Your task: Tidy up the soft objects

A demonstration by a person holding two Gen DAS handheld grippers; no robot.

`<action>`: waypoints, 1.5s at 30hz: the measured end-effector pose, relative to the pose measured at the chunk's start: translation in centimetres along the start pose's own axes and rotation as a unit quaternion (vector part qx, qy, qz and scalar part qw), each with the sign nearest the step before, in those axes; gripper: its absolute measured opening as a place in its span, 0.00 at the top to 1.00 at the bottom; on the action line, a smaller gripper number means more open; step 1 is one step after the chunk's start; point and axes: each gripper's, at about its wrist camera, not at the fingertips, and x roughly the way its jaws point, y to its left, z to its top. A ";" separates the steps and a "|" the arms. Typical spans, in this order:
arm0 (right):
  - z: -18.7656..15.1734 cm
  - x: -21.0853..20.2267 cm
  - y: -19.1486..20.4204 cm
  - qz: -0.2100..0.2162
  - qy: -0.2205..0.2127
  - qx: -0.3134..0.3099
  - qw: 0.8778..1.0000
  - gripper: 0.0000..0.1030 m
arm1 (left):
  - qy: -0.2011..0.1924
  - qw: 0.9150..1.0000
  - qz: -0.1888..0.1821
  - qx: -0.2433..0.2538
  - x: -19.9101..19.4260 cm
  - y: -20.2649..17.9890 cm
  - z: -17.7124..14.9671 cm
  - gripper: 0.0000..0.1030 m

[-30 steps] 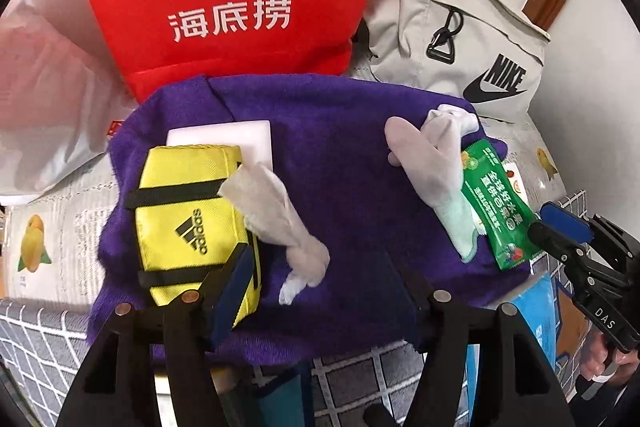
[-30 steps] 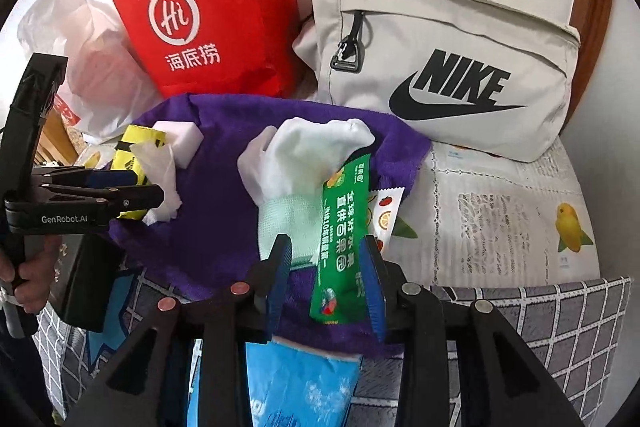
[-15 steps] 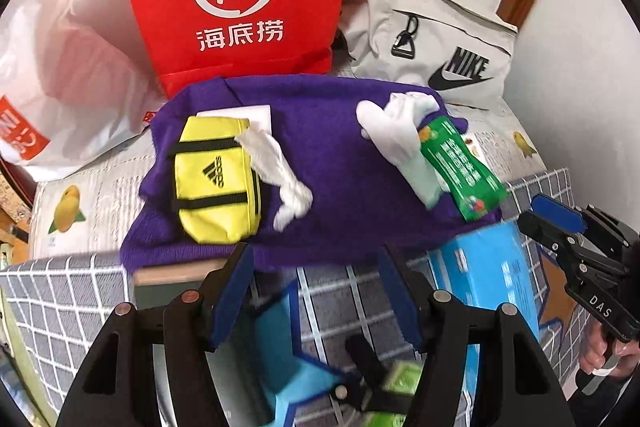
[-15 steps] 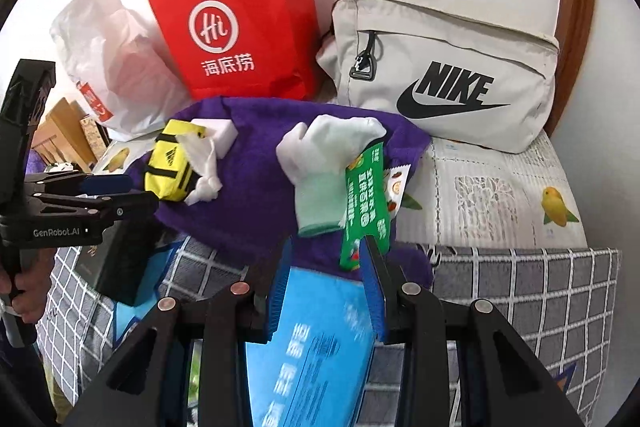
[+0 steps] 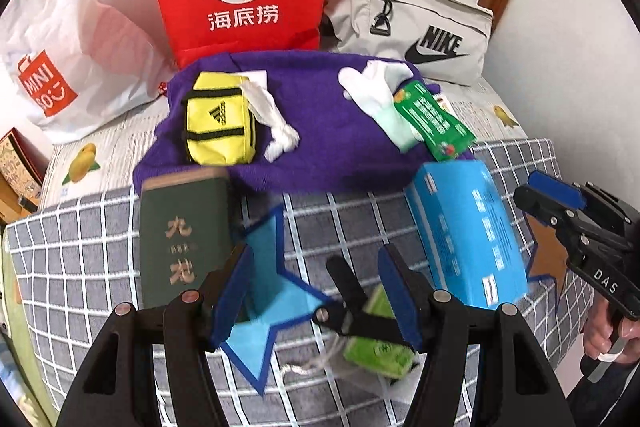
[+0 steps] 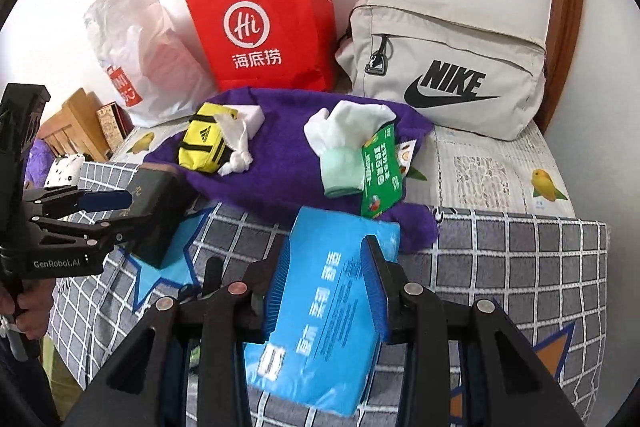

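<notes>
Presently: purple cloth (image 5: 320, 131) on bed, bearing pouch (image 5: 218, 125) and gloves (image 5: 376, 95); left gripper (image 5: 316, 291) fingers wide, empty; right gripper (image 6: 324, 291) fingers narrow, seemingly empty over blue pack (image 6: 320, 307); approach low, pinch squarely.

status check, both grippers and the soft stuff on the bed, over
Left gripper open, empty. Right gripper open, blue pack under its jaws, not gripped. Yellow pouch and white sock lie on purple cloth. Green box alongside.

yellow pouch (image 5: 219, 125) and white socks (image 5: 370, 87) on purple towel (image 5: 320, 143).
</notes>
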 end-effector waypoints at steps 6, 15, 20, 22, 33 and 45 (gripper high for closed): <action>-1.2 -0.5 0.2 0.002 0.003 -0.005 1.000 0.64 | 0.009 1.000 -0.012 0.002 0.2 -1.2 -2.2 0.39; -2.9 -0.5 0.2 0.003 0.013 -0.013 1.000 0.64 | 0.035 0.998 -0.043 0.031 2.6 -4.4 -5.1 0.35; -3.8 0.4 -0.5 0.002 0.026 -0.006 1.000 0.64 | 0.055 0.997 -0.037 0.044 4.5 -5.2 -6.1 0.35; -4.0 0.8 -0.8 0.003 0.032 -0.003 0.999 0.64 | 0.062 0.996 -0.033 0.046 5.2 -5.4 -6.3 0.35; -3.7 1.6 -0.4 0.011 0.036 -0.009 0.999 0.64 | 0.045 0.997 -0.060 0.028 4.9 -3.2 -6.2 0.53; -3.4 2.0 0.1 0.016 0.039 -0.018 0.999 0.64 | 0.058 0.997 -0.044 0.019 4.4 -0.7 -6.9 0.63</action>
